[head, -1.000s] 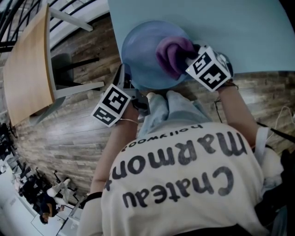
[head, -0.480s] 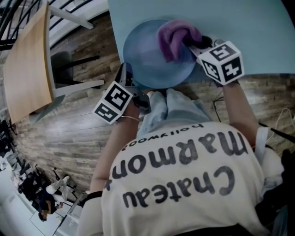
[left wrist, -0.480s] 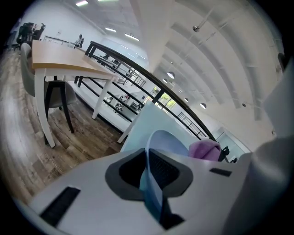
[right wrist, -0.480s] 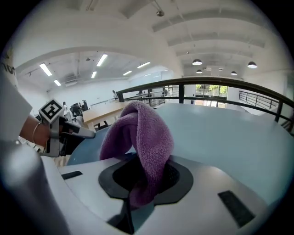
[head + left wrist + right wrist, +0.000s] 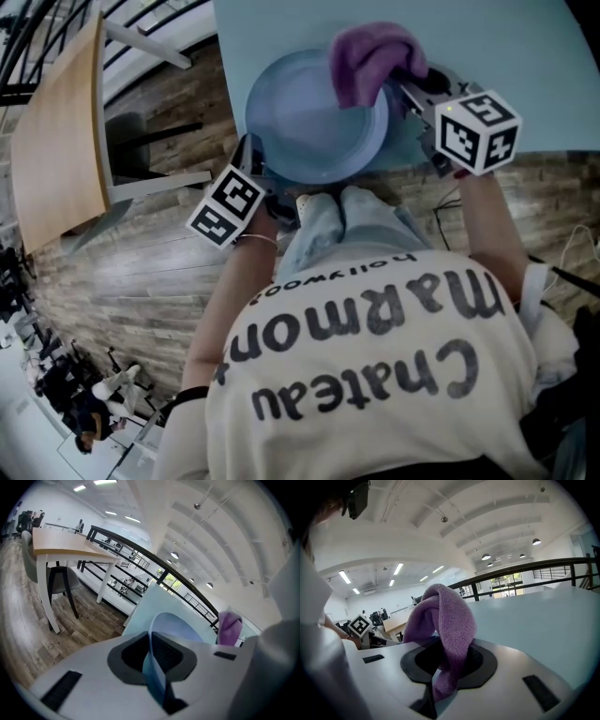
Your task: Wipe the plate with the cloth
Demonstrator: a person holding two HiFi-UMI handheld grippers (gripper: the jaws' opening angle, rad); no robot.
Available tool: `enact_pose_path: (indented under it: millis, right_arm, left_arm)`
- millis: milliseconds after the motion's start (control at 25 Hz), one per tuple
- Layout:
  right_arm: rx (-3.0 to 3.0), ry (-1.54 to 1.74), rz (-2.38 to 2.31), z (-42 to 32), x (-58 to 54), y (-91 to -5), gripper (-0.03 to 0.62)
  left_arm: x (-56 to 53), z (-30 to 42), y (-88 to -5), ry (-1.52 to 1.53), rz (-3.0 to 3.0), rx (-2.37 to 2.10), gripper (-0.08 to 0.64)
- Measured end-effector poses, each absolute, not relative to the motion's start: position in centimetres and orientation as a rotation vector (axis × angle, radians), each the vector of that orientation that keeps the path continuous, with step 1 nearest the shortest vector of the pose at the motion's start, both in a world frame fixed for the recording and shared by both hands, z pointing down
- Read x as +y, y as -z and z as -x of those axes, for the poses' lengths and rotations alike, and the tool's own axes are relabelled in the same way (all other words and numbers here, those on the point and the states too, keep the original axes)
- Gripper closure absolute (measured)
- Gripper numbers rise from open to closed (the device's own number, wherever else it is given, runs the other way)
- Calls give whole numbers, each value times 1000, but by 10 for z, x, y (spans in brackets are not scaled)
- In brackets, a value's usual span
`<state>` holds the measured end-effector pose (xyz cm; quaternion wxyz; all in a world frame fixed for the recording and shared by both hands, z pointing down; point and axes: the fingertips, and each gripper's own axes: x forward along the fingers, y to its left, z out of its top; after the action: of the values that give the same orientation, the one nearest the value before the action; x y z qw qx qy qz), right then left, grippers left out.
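Head view: the blue plate (image 5: 314, 122) overhangs the table's (image 5: 506, 56) near edge, with the purple cloth (image 5: 370, 56) over its far rim.

Left gripper view: our left gripper (image 5: 157, 667) pinches the plate's rim; we should steady it.

Right gripper view: our right gripper (image 5: 445, 667) clamps the cloth; we should press it flat.

Under me is a pale blue-green tabletop (image 5: 487, 56), and its near edge meets a floor of brown wooden planks (image 5: 141, 281). To my left stands a light wooden table on white legs (image 5: 56, 141), with a grey chair (image 5: 127, 127) tucked just beside it. A black metal railing (image 5: 21, 37) runs beyond that table. My cream T-shirt with dark lettering (image 5: 375, 375) fills the lower part of the head view, and my pale blue jeans (image 5: 323, 220) show above it. Round pendant lamps (image 5: 486, 556) hang from the white vaulted ceiling (image 5: 440, 541). Far off, a few people (image 5: 89, 398) sit among desks, too small to describe further.
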<state>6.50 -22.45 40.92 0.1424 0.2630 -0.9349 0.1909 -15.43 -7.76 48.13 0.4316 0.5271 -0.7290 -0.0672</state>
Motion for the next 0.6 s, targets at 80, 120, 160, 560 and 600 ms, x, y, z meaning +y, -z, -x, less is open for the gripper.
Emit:
enact_pose_path:
  millis: [80,120,160,560,600]
  right_arm:
    - [-2696,-535,-765,-70,-223,-409,503]
    - [-2695,-525,-768,-71,-222,-409,503]
    - [-2694,-516,-773,-72,-220,-408,503]
    - [-2719,-491,-878,-81,-202,-392,503]
    - [-2718,-496,-895,-82,-200,-390,503]
  left_arm:
    - [-77,154,-484,105,-1323,-1831,535]
    - [-77,153,-485,72,-1334,-1840,535]
    - [-78,153,-485,49,-1346,-1846,534]
    - [-78,148,-485,3,-1462,-1750,311]
    - [-75,151,-482,-9,-1475,-1765,293]
